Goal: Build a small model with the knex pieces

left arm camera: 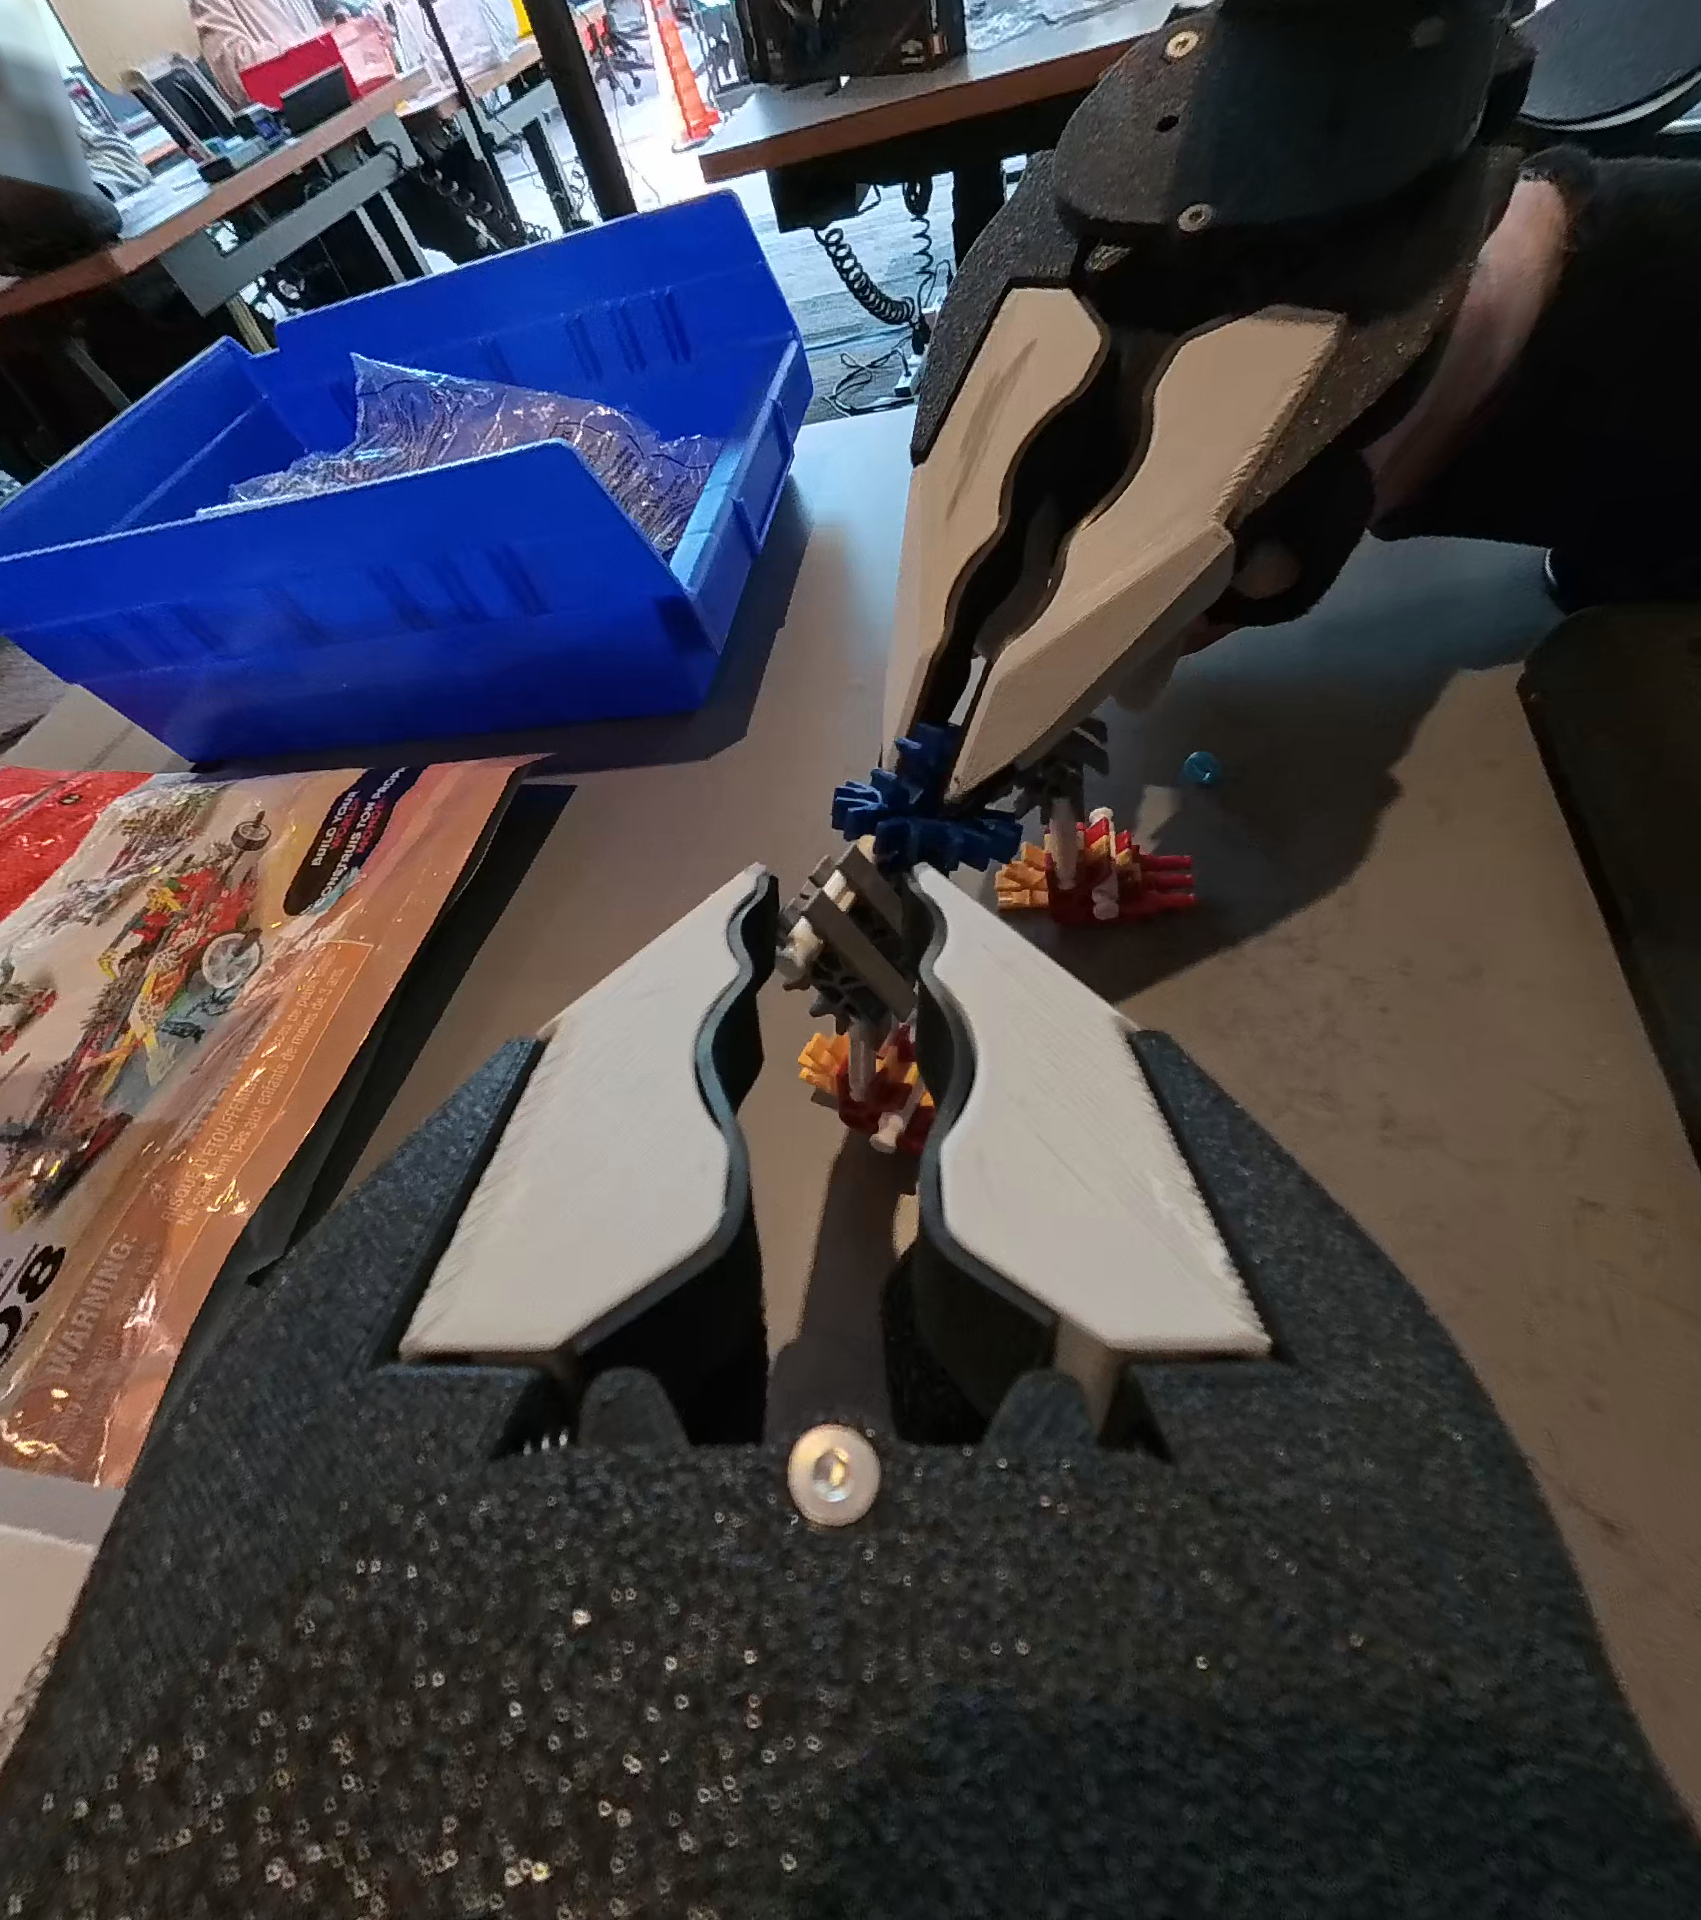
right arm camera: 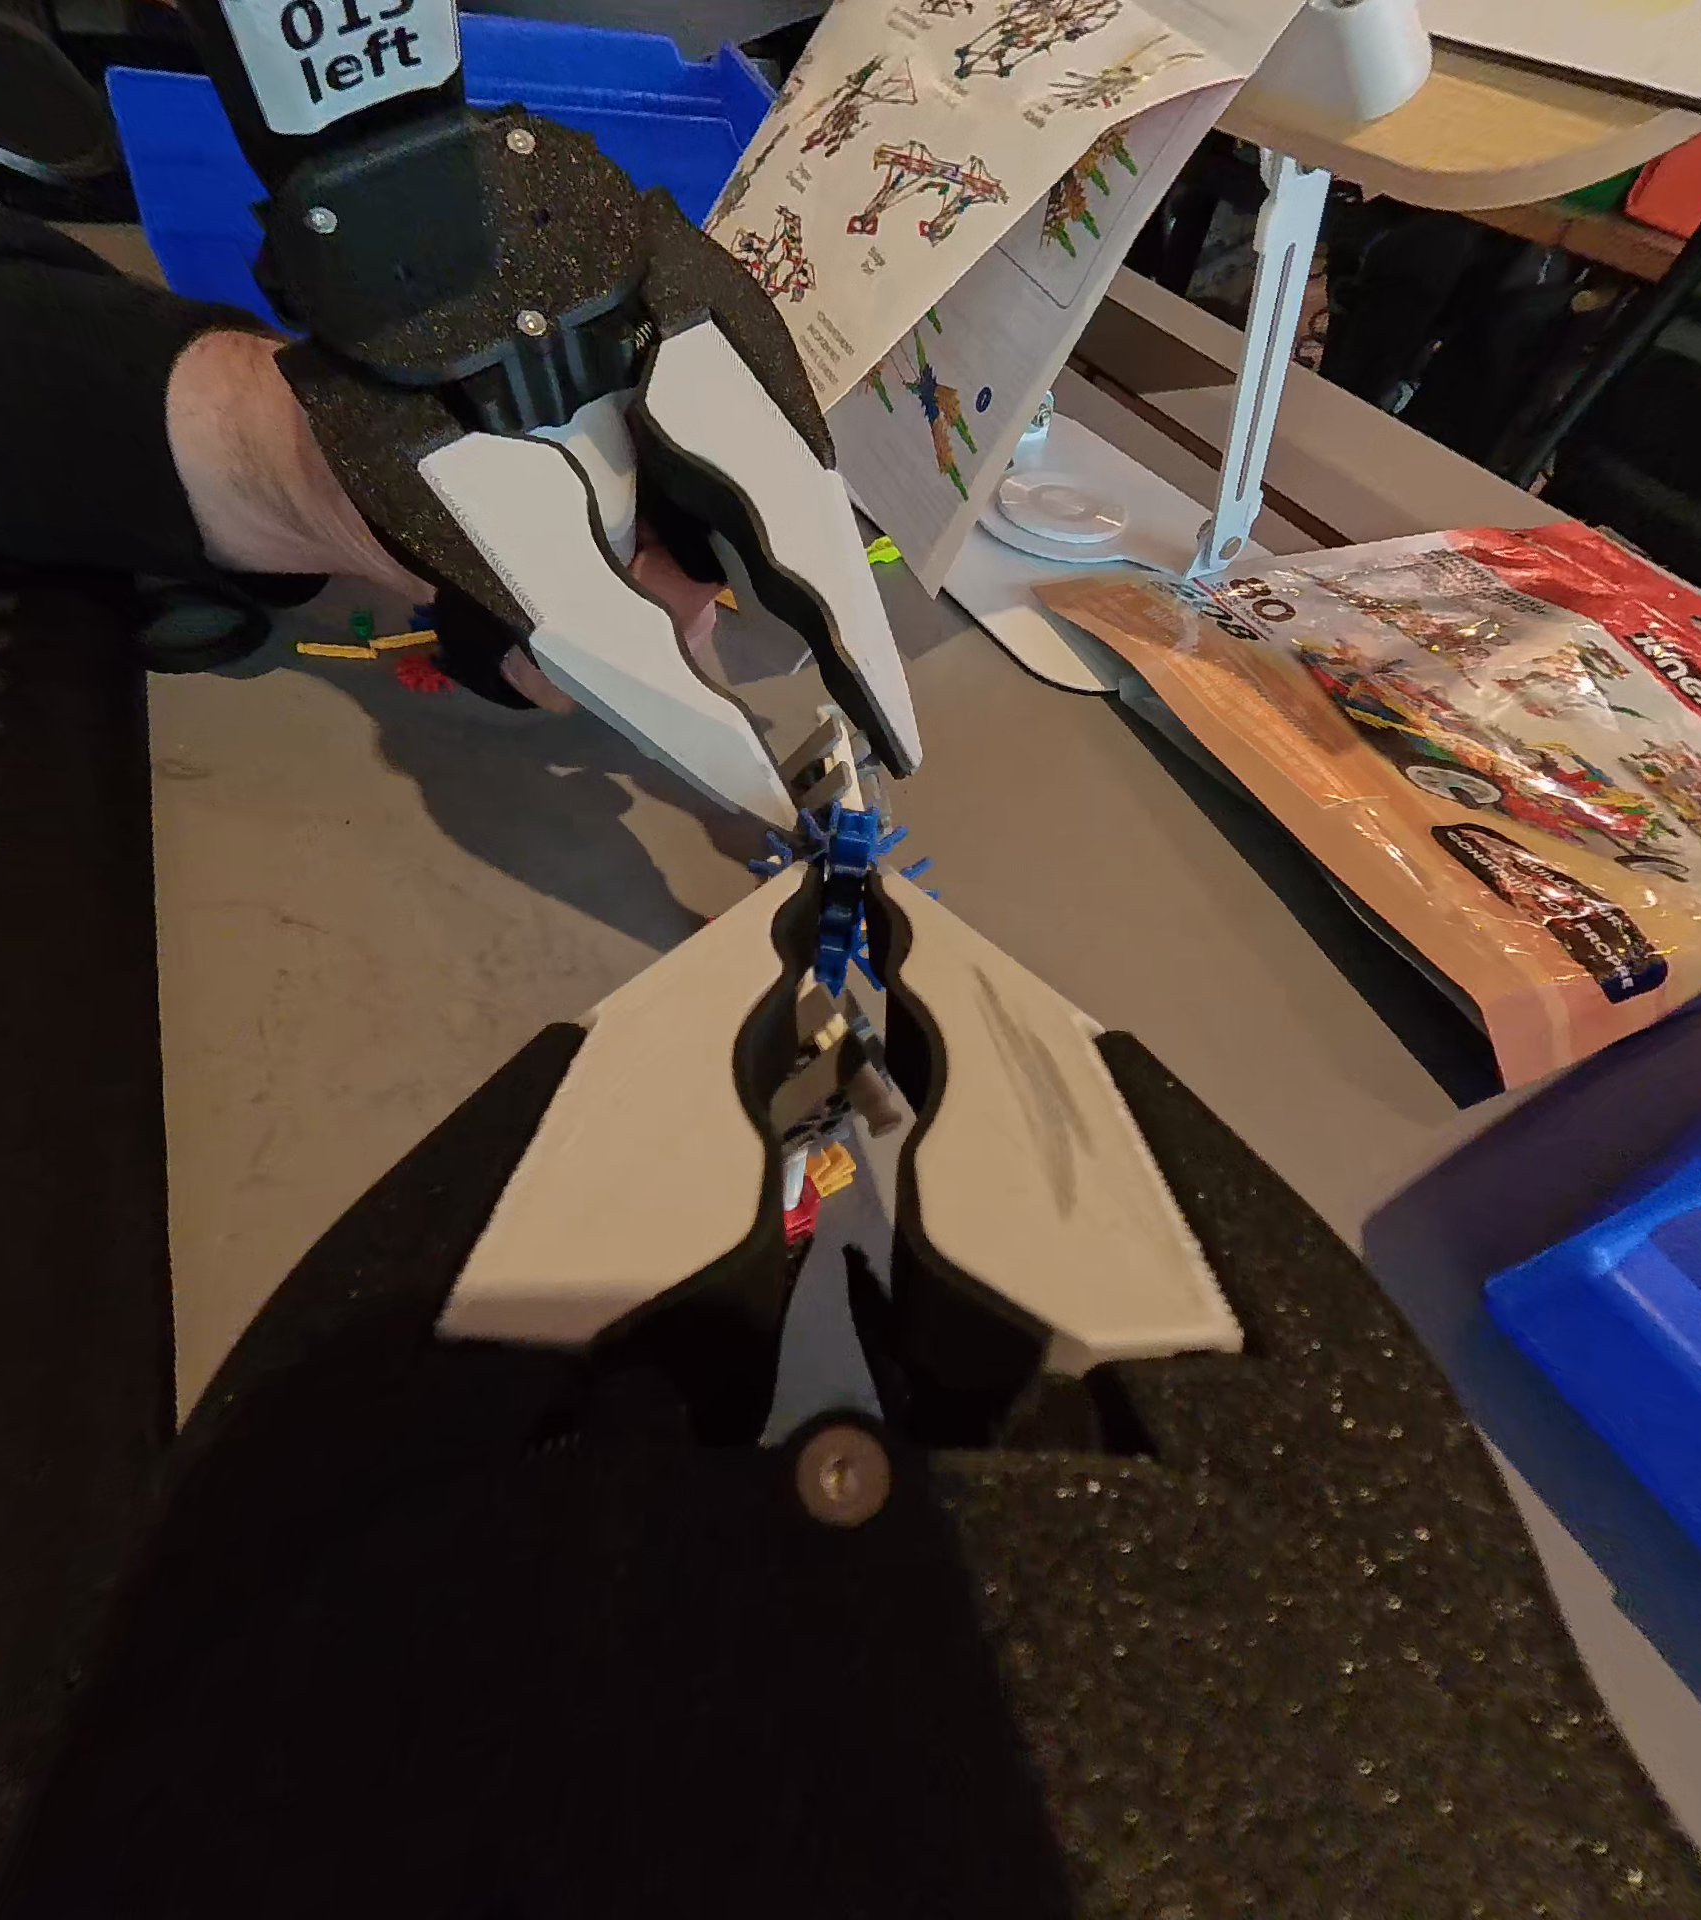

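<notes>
- Left tongs (left arm camera: 851, 904): pale grey fingers edged in black, set in a speckled black body.
- Right tongs (right arm camera: 841, 883): same pale grey and speckled black; dark scuff streaks on one finger.
- Toy piece (left arm camera: 861, 951) between the left tongs: grey with white bits.
- Snowflake-shaped connector (right arm camera: 846, 847): deep blue.
- Spiky cluster (left arm camera: 1100, 878) on the counter: red, yellow and orange, with white rods.
- Counter (left arm camera: 1345, 1039): flat grey.
- Bin (left arm camera: 358, 613): bright blue, with clear crinkled plastic inside.
- Toy bag (right arm camera: 1448, 748): glossy orange and red, printed with many-coloured models.
- Instruction sheet (right arm camera: 929, 197): off-white with small coloured drawings.
- Small bead (left arm camera: 1199, 771): light blue.
- Lamp (right arm camera: 1272, 343): white.
</notes>
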Available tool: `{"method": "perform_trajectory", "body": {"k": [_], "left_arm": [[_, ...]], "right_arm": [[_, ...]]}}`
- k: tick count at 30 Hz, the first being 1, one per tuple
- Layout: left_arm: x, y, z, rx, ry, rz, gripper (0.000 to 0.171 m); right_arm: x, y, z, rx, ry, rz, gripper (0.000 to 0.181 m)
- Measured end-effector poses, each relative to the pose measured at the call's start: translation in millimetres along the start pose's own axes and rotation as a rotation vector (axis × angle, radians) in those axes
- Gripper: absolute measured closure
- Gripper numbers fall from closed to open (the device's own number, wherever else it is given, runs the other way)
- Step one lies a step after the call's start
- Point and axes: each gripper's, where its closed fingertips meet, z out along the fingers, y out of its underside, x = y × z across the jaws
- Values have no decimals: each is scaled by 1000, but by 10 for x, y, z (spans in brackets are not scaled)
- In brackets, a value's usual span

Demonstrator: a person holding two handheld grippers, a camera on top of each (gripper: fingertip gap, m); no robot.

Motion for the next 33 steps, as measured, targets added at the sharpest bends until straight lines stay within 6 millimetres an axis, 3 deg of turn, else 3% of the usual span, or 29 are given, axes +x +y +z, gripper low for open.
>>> {"method": "perform_trajectory", "body": {"k": [21,33], "left_arm": [[76,-40,-72,22,16,123,150],[91,-69,-94,0,-8,203,151]], "right_arm": [[-90,-60,-34,-44,93,-249,176],[-124,-65,-57,-58,99,-286,176]]}}
